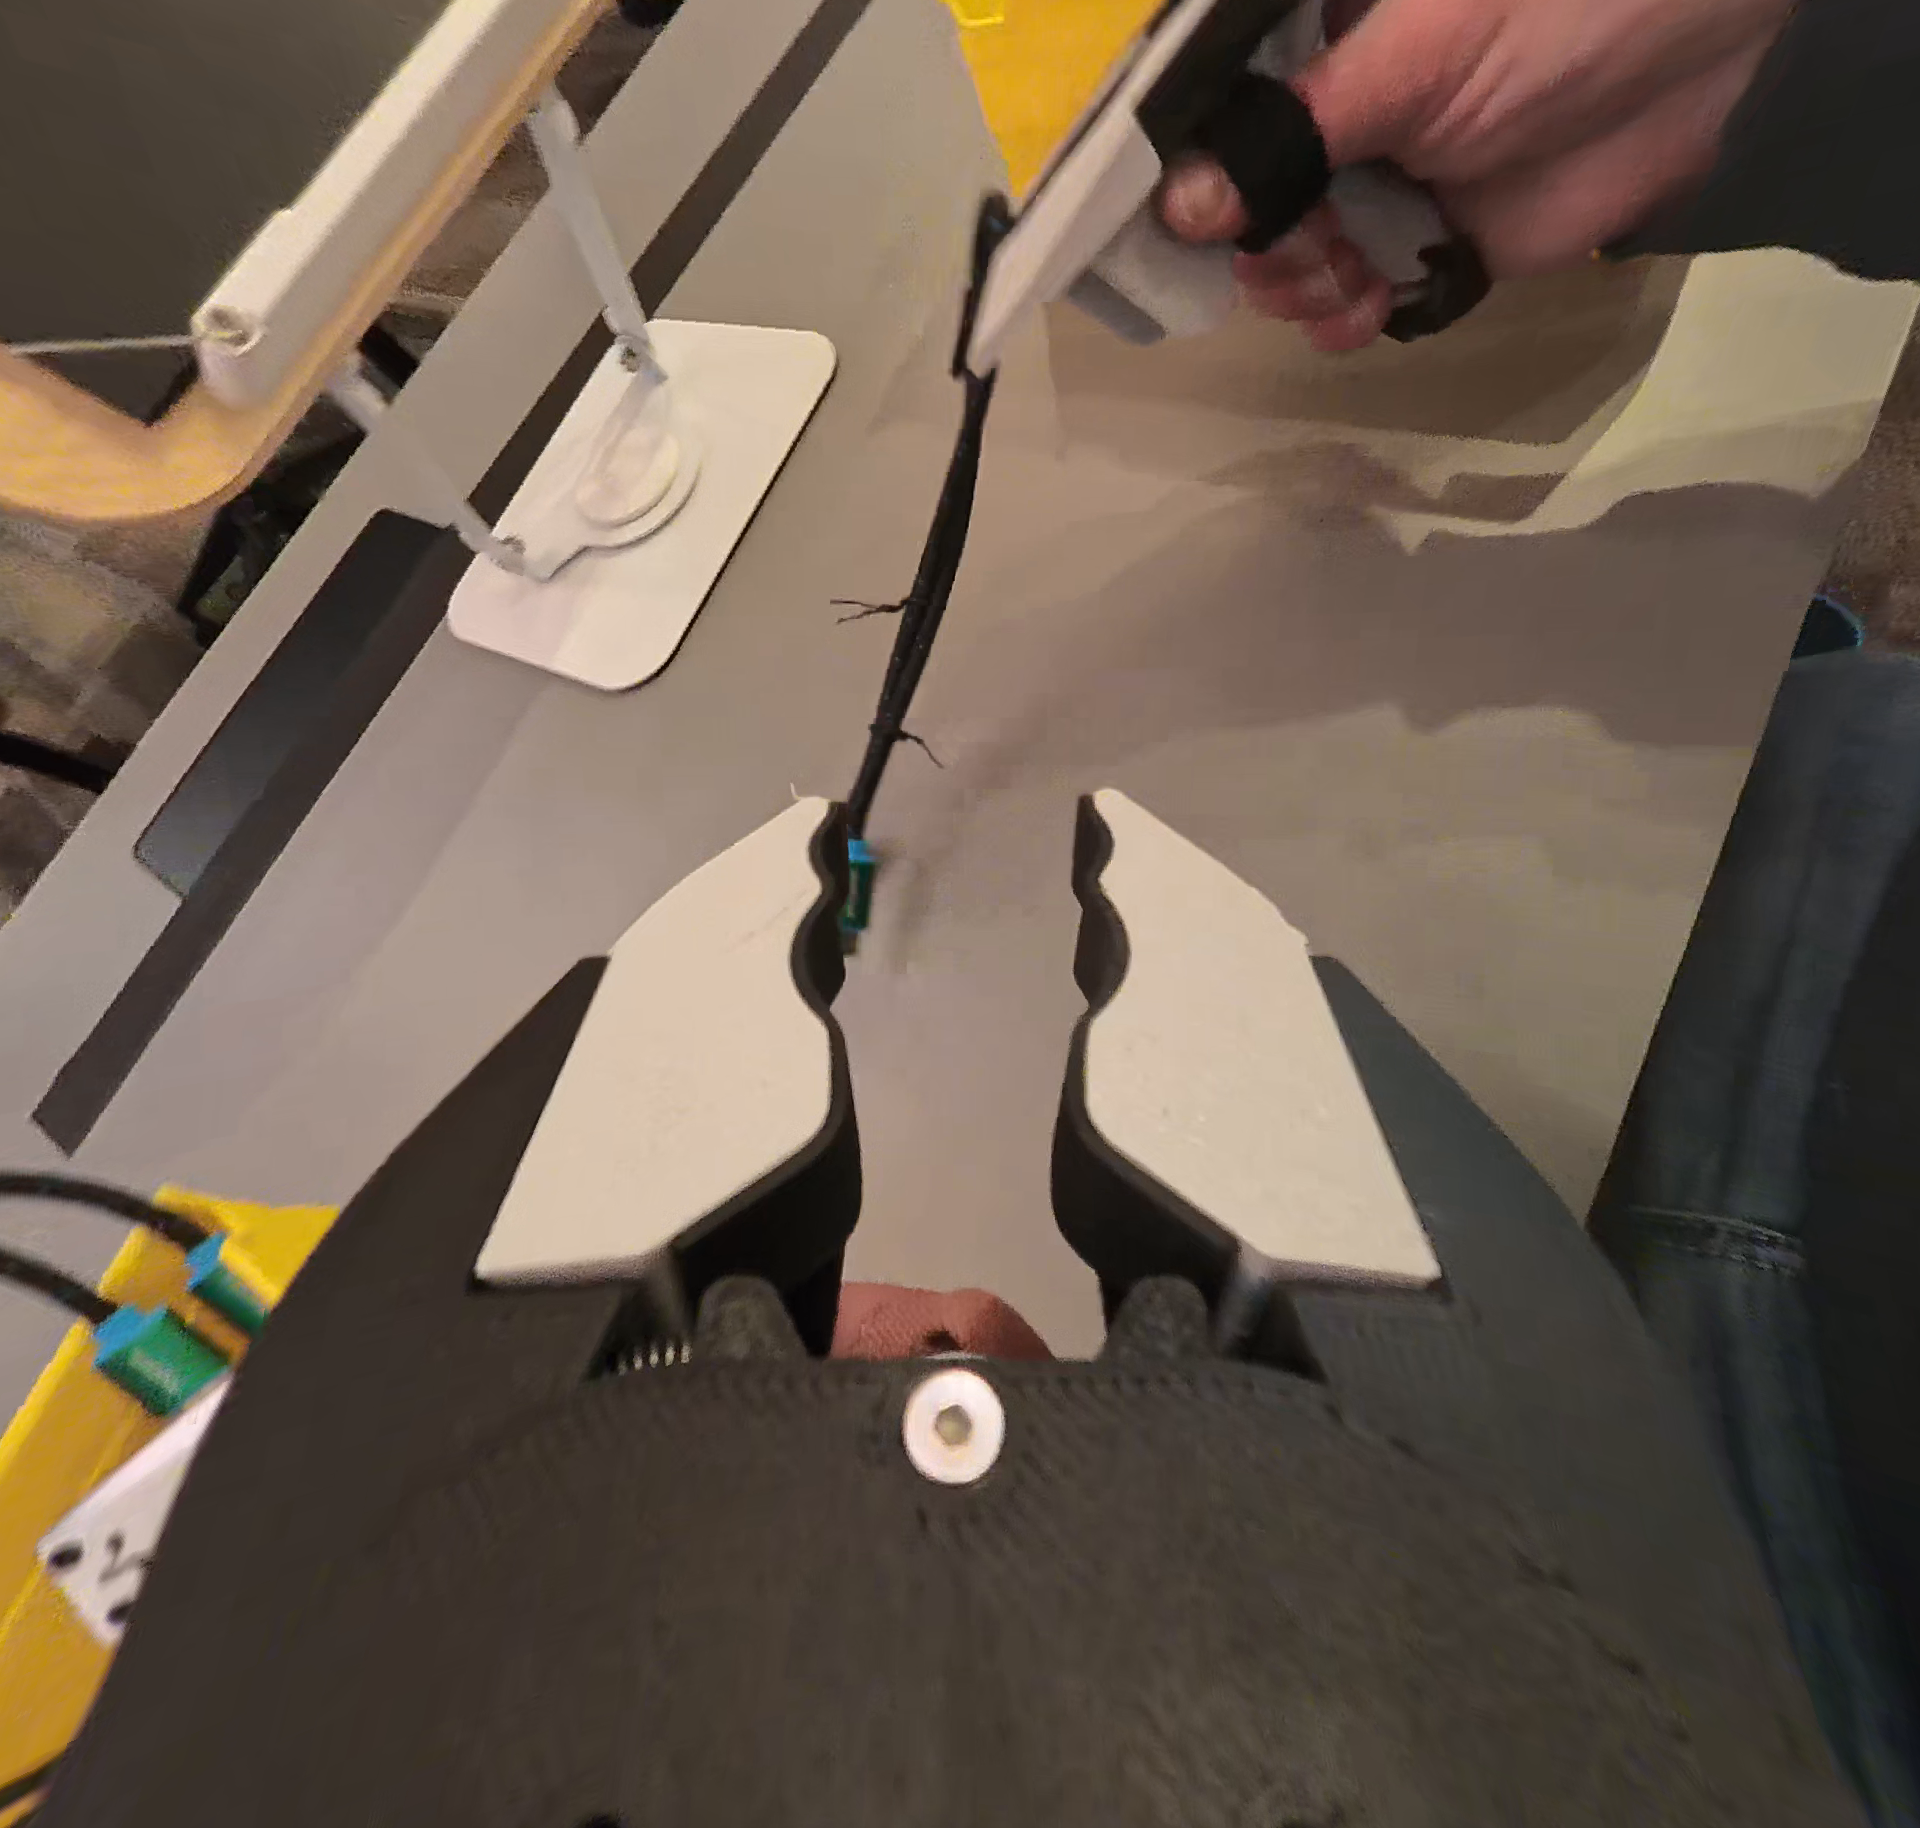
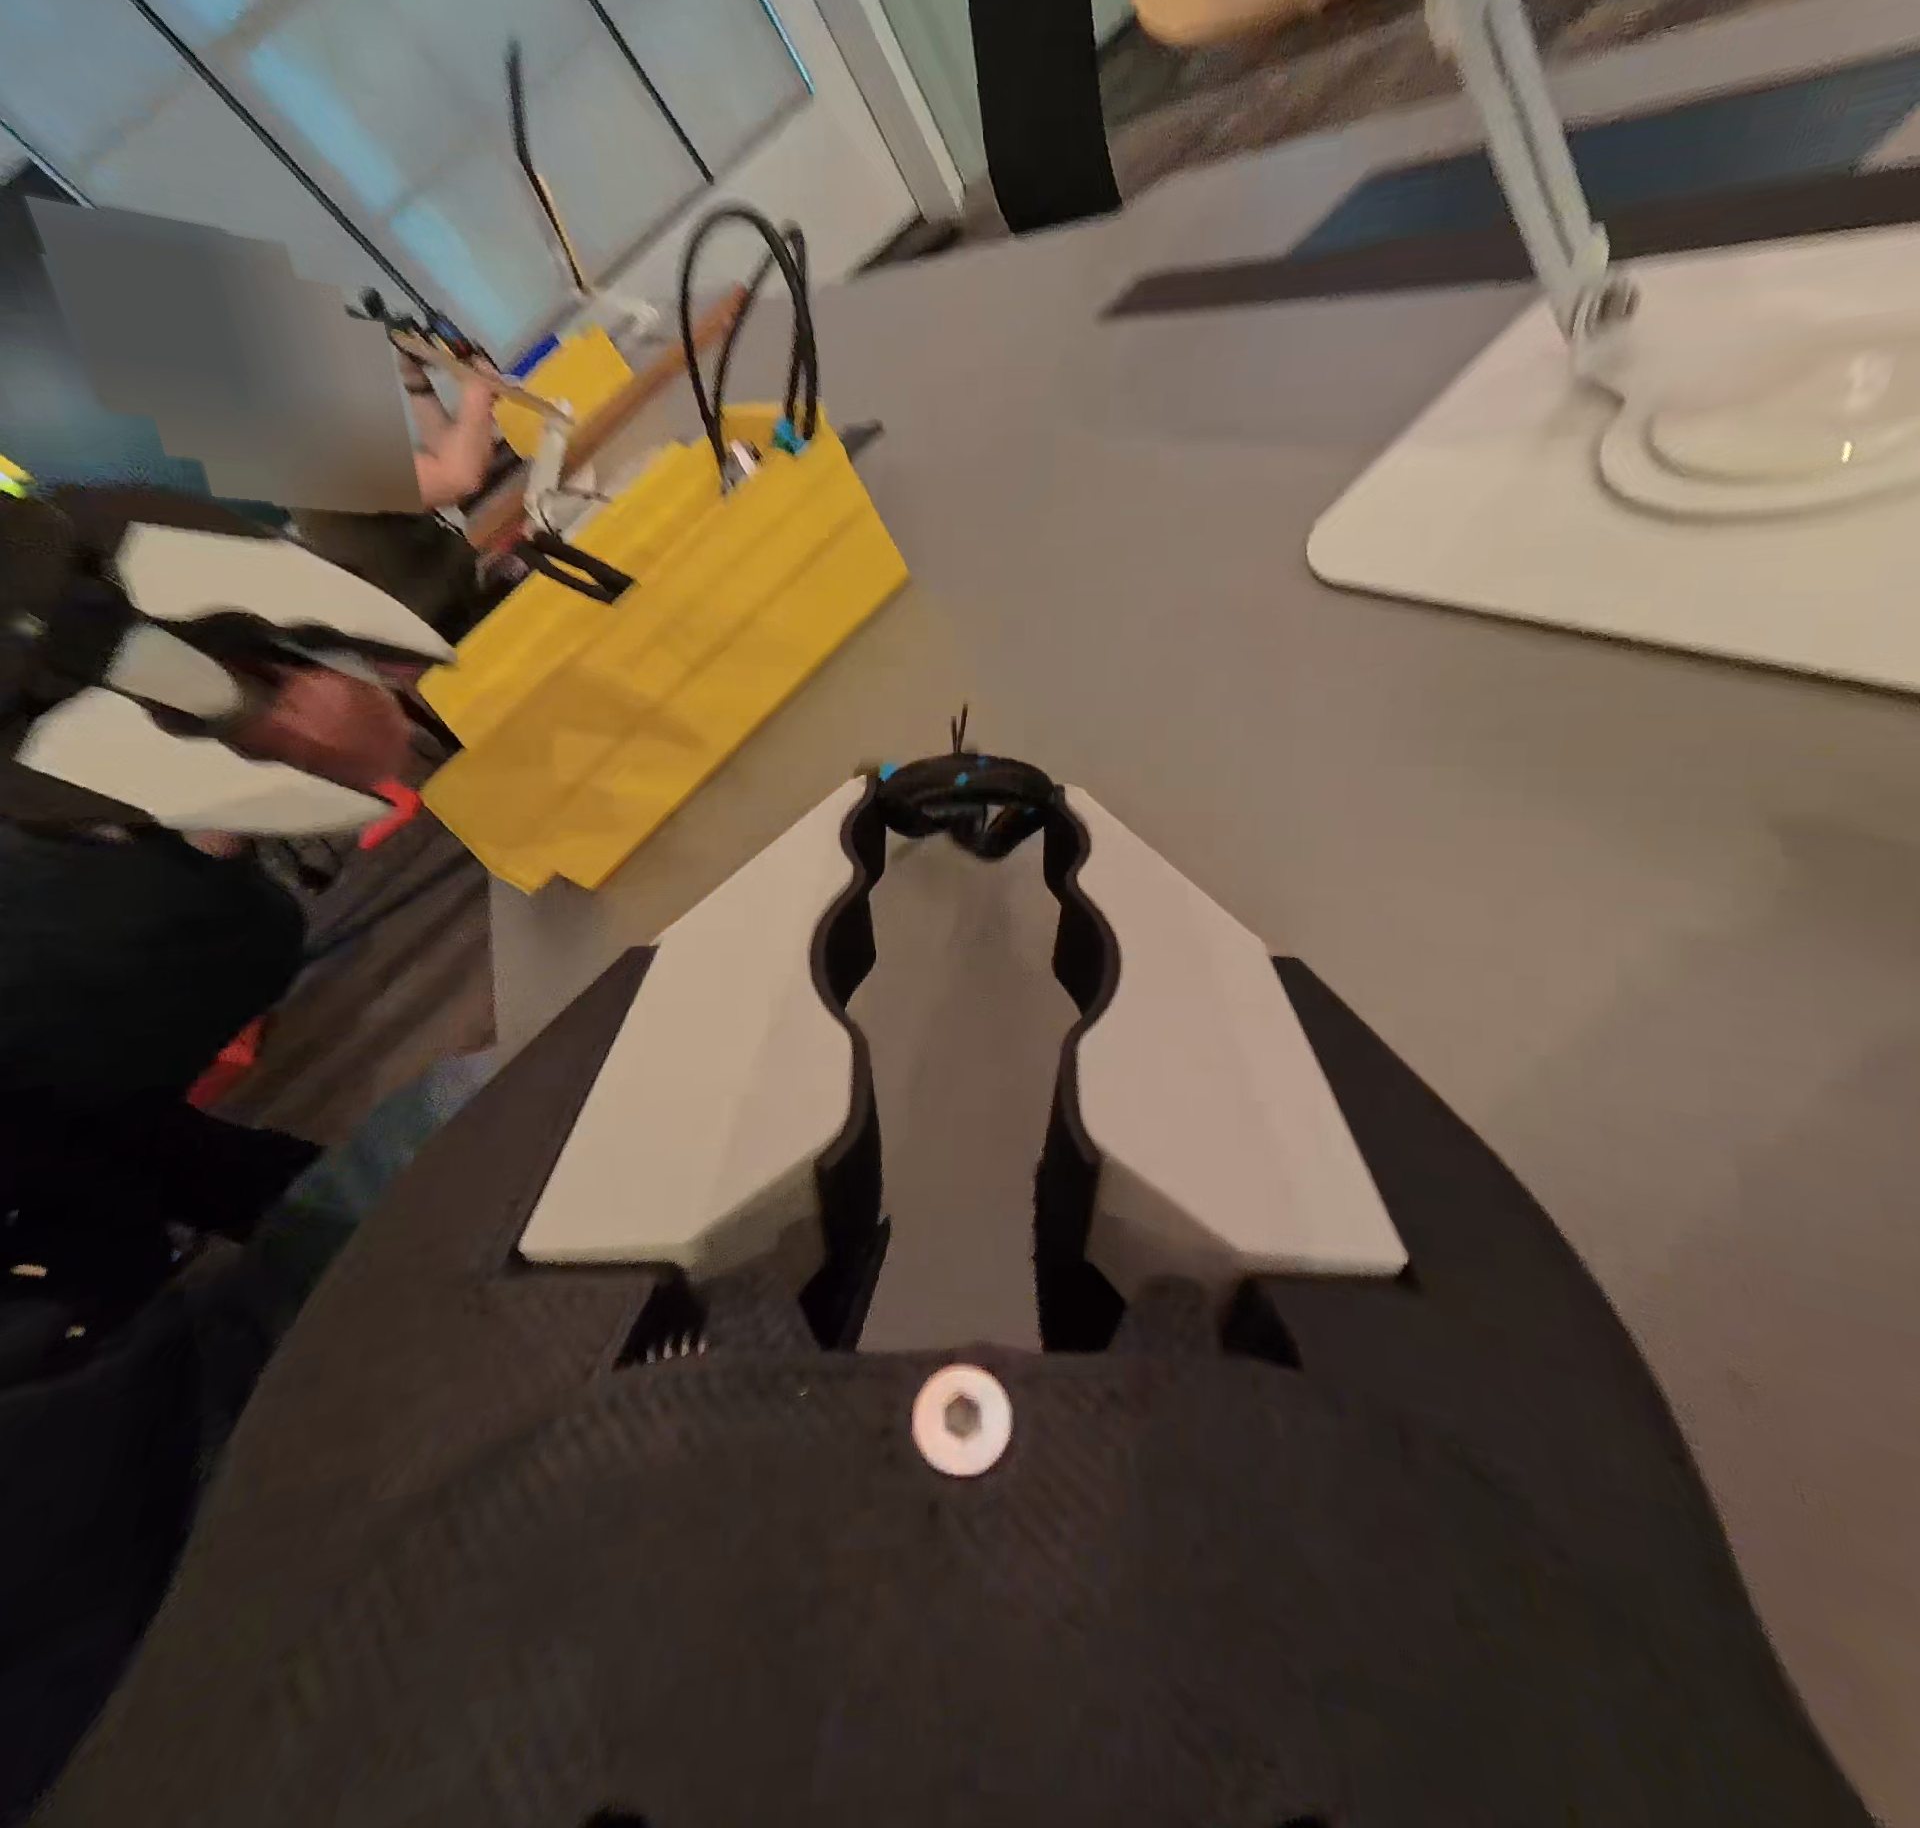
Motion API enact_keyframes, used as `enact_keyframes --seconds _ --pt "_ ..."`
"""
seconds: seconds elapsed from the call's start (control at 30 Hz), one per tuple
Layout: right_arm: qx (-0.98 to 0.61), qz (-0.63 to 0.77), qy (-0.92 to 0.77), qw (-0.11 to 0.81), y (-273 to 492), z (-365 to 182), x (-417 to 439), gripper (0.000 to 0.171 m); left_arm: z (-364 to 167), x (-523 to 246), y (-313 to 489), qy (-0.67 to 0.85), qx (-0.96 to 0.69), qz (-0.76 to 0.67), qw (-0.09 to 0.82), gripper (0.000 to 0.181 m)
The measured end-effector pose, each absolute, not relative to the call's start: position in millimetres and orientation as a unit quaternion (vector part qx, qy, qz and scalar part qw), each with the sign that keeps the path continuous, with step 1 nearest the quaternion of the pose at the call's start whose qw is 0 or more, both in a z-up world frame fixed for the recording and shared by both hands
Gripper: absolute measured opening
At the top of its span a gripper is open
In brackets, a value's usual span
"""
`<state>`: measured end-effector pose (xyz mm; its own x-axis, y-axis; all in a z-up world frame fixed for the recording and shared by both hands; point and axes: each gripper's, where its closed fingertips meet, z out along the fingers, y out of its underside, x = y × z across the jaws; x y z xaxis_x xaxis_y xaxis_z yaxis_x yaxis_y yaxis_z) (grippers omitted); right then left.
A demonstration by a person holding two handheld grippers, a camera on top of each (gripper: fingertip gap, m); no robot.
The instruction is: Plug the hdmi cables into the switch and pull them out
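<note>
Left gripper (image 1: 956,869): white fingers spread, nothing between them; a green-and-blue plug (image 1: 860,887) of the black braided cable (image 1: 925,594) lies just beside its left fingertip. Right gripper (image 2: 966,810): fingertips pinching the cable's other, bundled end (image 2: 961,796). Only the left wrist view shows the cable stretched ahead to the right gripper (image 1: 977,324) and the hand (image 1: 1475,105) holding it. Only the right wrist view shows the yellow plastic block (image 2: 665,635), ahead-left, with black looped cables (image 2: 748,344) plugged into its top. Bare grey tabletop (image 2: 1195,739) lies ahead; the white flat lamp base (image 2: 1507,552) stands ahead-right.
</note>
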<state>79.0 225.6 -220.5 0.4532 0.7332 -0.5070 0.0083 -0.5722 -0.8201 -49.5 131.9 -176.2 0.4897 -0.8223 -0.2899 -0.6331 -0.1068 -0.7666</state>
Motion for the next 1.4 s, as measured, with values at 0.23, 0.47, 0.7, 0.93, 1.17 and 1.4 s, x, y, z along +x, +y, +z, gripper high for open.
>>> enact_keyframes --seconds 0.23,0.47,0.7,0.93,1.17,1.4 --pt "-0.821 0.339 -0.352 0.295 196.2 -285.8 75.9 0.029 -164.4 -117.7 122.3 0.450 -0.758 -0.071 0.466 0.040" --pt "-0.827 0.224 -0.470 0.213 167.2 -322.6 80.5 0.033 -165.5 -218.9 124.7 0.426 -0.797 0.056 0.425 0.051" --pt "-0.825 0.202 -0.481 0.219 164.5 -316.6 82.7 0.042 -225.1 -318.4 114.3 0.353 -0.889 0.089 0.277 0.046" --pt "-0.815 0.194 -0.495 0.231 161.4 -311.0 75.3 0.042 -308.4 -354.5 92.7 0.317 -0.940 0.083 0.094 0.043" --pt "-0.806 0.205 -0.498 0.245 161.1 -303.1 69.4 0.040 -318.8 -356.1 89.8 0.296 -0.951 0.072 0.042 0.031" --pt "-0.802 0.208 -0.497 0.258 163.3 -295.7 69.1 0.039 -318.3 -352.3 81.7 0.301 -0.953 0.042 0.013 0.031"
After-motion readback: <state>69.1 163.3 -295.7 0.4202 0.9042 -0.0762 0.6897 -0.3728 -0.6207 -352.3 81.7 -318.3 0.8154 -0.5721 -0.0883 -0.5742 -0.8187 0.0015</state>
